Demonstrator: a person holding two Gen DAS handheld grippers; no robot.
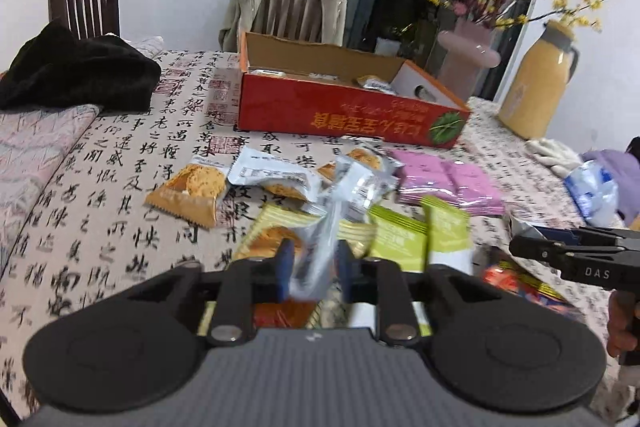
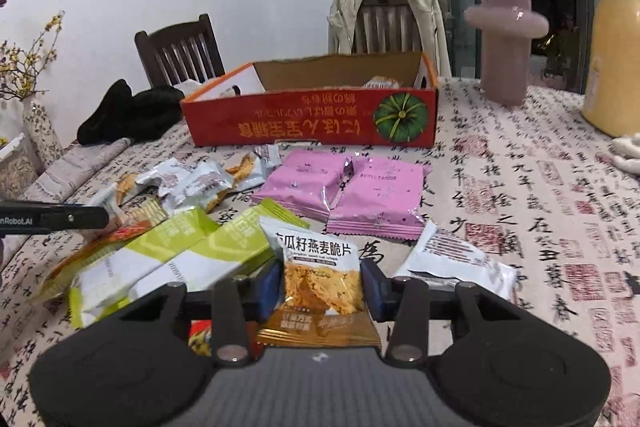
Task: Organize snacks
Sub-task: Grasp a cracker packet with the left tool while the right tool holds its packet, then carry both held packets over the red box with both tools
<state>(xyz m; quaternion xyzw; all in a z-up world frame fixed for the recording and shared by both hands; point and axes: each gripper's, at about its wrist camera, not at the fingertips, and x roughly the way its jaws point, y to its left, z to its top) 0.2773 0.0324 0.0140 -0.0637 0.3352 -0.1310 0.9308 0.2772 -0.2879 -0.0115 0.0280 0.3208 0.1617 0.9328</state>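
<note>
Loose snack packets lie on a calligraphy-print tablecloth in front of an open red cardboard box (image 1: 340, 111) (image 2: 312, 123), which holds a few packets. My left gripper (image 1: 316, 267) is shut on a silvery-white snack packet (image 1: 320, 243), which is blurred and stands up between the pads. My right gripper (image 2: 322, 283) is shut on an orange oat-crisp packet (image 2: 320, 279), one pad against each side edge. Green-and-white packets (image 1: 404, 235) (image 2: 180, 251) and two pink packets (image 1: 452, 187) (image 2: 340, 187) lie just beyond both grippers. Another orange packet (image 1: 192, 187) lies to the left.
A pink vase (image 2: 506, 39) with flowers and a yellow thermos jug (image 1: 536, 83) stand at the back right. A black cloth (image 1: 76, 71) lies at the back left, with chairs behind the table. A white packet (image 2: 452, 259) lies right of my right gripper.
</note>
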